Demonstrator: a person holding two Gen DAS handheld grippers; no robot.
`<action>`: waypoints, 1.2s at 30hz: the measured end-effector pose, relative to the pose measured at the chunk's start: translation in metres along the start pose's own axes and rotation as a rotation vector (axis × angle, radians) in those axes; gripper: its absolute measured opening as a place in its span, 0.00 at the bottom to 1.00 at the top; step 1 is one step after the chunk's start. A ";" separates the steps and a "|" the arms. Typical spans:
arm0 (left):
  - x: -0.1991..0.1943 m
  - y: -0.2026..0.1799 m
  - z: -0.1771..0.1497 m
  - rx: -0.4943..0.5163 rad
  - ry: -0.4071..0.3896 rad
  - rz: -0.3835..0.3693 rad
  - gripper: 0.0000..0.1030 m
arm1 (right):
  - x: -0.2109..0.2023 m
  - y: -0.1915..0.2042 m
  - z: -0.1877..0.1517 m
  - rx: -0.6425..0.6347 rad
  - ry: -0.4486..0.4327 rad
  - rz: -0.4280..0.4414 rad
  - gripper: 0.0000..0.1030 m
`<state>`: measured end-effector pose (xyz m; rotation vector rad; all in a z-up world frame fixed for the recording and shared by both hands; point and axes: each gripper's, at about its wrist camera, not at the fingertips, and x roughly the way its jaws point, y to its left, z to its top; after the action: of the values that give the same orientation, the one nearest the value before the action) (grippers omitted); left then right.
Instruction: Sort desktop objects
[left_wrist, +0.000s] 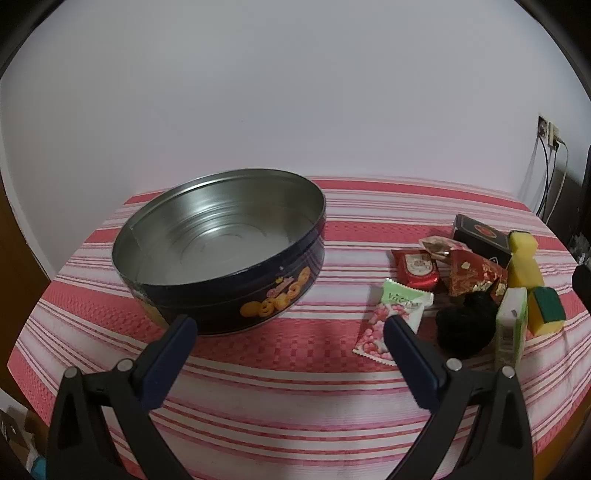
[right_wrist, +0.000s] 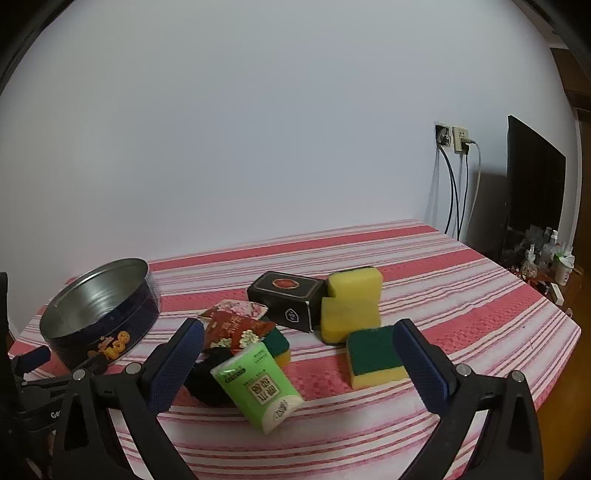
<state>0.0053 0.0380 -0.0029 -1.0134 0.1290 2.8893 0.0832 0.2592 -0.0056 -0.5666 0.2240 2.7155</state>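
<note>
An empty round dark-blue cookie tin (left_wrist: 221, 251) stands on the striped table, left of a pile of objects; it also shows in the right wrist view (right_wrist: 99, 306). The pile holds a green tissue pack (right_wrist: 258, 384), yellow-green sponges (right_wrist: 351, 302) (right_wrist: 373, 358), a black box (right_wrist: 288, 299), red snack packets (right_wrist: 236, 325), a pink-green candy packet (left_wrist: 391, 317) and a black woolly lump (left_wrist: 465, 328). My left gripper (left_wrist: 288, 325) is open and empty, in front of the tin. My right gripper (right_wrist: 299, 332) is open and empty, in front of the pile.
The table carries a red-and-white striped cloth (right_wrist: 461, 280). A white wall stands behind it. Wall sockets with hanging cables (right_wrist: 458, 177), a dark screen (right_wrist: 532, 184) and a shelf of small bottles (right_wrist: 546, 258) are at the right.
</note>
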 end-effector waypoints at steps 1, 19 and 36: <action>0.000 -0.002 0.000 0.003 0.002 0.001 1.00 | 0.001 -0.001 0.000 0.002 0.005 -0.003 1.00; 0.009 -0.018 -0.005 0.046 0.039 -0.017 1.00 | 0.007 -0.007 -0.002 -0.020 0.023 -0.018 1.00; 0.018 -0.036 -0.019 0.141 0.088 -0.076 1.00 | 0.043 0.001 -0.022 -0.109 0.232 0.197 1.00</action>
<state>0.0067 0.0724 -0.0305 -1.0942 0.2891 2.7249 0.0542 0.2667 -0.0435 -0.9392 0.2004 2.8613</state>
